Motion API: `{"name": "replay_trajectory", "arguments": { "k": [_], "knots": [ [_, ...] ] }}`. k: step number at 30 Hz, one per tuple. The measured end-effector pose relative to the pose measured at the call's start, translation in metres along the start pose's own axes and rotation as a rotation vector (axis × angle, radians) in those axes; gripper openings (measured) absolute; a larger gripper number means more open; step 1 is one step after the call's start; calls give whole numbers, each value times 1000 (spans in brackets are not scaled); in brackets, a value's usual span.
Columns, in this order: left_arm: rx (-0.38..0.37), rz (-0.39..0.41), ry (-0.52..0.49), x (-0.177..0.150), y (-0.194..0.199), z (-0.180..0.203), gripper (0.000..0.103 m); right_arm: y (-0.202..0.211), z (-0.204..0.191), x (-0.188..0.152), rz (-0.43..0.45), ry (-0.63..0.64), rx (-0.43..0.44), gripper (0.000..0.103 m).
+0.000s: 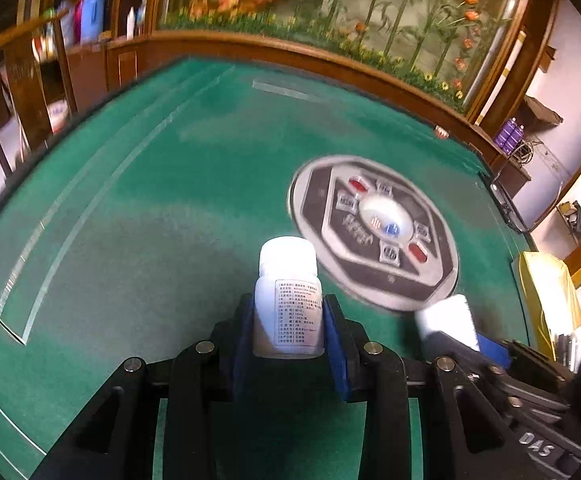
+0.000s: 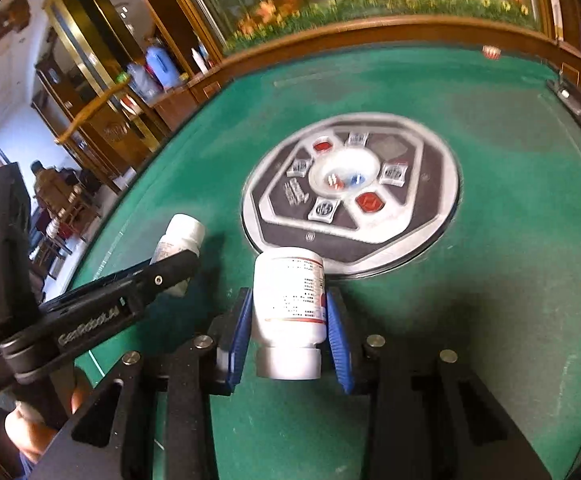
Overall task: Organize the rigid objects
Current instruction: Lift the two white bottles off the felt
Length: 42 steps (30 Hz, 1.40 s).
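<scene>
We are mid-carry, each gripper clamping a white bottle: left gripper holds one upright, right gripper one cap-down, both just short of the dial; next we need clear felt beside it

Clamped between the blue pads of the left gripper, low centre of frame: a white pill bottle, upright, cap on top, printed label facing the camera. Green felt table beneath. Right of centre, the round dice console, blurred. Lower right, the right gripper around another white bottle, grip hard to make out.
</scene>
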State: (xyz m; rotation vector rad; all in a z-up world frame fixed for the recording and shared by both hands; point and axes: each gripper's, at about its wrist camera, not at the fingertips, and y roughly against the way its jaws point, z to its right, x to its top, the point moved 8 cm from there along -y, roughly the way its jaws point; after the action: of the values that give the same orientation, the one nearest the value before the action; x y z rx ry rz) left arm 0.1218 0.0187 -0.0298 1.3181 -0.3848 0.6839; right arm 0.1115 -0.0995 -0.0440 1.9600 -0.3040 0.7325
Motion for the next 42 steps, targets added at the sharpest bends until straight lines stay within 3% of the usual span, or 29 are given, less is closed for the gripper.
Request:
{"name": "replay_trajectory", "arguments": {
  "k": [5, 11, 19, 42],
  "knots": [
    [61, 109, -42, 8, 17, 6, 36, 29, 5, 6, 105, 32, -31, 35],
    [138, 226, -71, 11, 39, 15, 36, 43, 2, 12, 172, 48, -26, 35],
    [182, 309, -93, 1, 59, 27, 36, 63, -2, 9, 244, 72, -27, 35],
    [238, 370, -157, -10, 68, 44, 36, 72, -4, -5, 246, 84, -1, 35]
  ]
}}
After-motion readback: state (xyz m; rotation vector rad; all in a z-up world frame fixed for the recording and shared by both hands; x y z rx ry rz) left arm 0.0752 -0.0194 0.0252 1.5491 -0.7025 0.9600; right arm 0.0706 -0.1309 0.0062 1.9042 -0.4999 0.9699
